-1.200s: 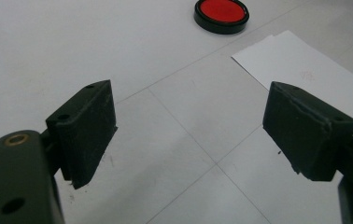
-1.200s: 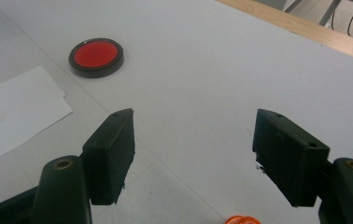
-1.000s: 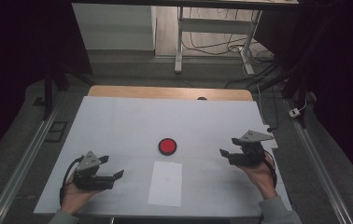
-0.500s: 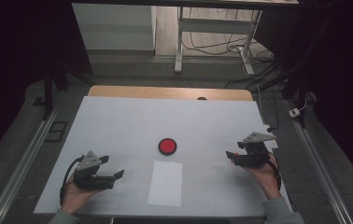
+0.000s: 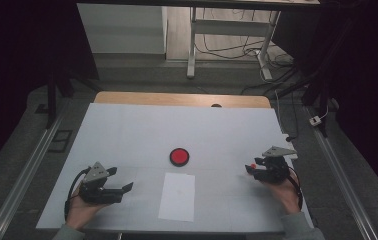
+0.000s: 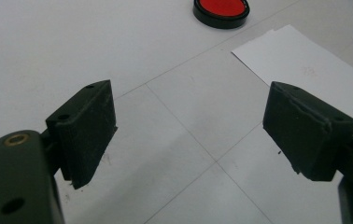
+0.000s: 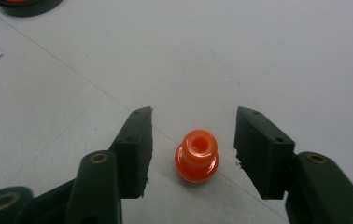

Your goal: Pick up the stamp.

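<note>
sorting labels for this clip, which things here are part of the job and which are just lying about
In the job:
- right gripper, jaws just been closing, around but not touching
- orange stamp, upright between them

Lying about:
- red ink pad
- white paper sheet
- left gripper, open over the bare table

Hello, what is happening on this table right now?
A person holds a gripper in each hand over a white table. The right gripper has just been closing its jaws around a small orange knob-shaped piece standing between them, not yet touching it. The left gripper rests open with nothing in it. A red disc and a sheet of paper lie in the middle.
</note>
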The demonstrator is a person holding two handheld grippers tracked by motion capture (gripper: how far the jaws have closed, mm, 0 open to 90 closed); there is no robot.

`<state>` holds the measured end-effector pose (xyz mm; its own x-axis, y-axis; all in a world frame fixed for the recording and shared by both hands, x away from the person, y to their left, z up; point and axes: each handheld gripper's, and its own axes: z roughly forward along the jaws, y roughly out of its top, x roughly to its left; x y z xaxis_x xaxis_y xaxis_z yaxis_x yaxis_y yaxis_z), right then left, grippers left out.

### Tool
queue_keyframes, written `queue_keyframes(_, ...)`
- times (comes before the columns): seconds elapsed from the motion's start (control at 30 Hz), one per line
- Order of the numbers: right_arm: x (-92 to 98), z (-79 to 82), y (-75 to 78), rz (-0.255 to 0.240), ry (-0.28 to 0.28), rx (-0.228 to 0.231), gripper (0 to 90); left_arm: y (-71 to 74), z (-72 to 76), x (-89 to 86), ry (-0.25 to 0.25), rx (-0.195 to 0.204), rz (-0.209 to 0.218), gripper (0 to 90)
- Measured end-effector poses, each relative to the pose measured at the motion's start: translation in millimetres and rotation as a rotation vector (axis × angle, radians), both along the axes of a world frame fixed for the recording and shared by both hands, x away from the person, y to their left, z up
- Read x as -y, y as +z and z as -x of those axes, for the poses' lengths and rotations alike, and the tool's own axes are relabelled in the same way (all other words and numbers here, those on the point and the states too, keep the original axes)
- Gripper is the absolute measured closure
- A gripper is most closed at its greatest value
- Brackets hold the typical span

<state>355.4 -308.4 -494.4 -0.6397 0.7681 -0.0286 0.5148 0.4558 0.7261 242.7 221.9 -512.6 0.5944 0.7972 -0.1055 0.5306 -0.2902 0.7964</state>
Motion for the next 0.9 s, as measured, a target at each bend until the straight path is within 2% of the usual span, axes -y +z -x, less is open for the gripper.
queue_keyframes(0.13,-2.6,-0.2,-2.8,0.029,0.002,0.004,52.9,-0.1,-0.1,-0.4,-0.001,0.000,0.001,17.5)
queue_keyframes(0.27,-2.2,-0.1,-3.3,0.035,-0.003,0.008,56.7,0.0,0.2,-0.3,-0.001,0.001,0.000,17.5)
queue_keyframes(0.53,0.2,-0.6,-8.1,0.041,-0.015,0.000,65.6,-0.1,0.0,-0.7,-0.001,0.001,0.001,17.5)
queue_keyframes(0.57,1.6,-1.2,-9.5,0.020,-0.015,-0.008,71.1,-0.1,0.0,-0.6,0.000,0.001,0.000,17.5)
queue_keyframes(0.9,1.4,0.0,-8.6,0.022,-0.015,0.002,72.0,-0.4,0.2,-1.1,0.000,0.001,0.000,17.5)
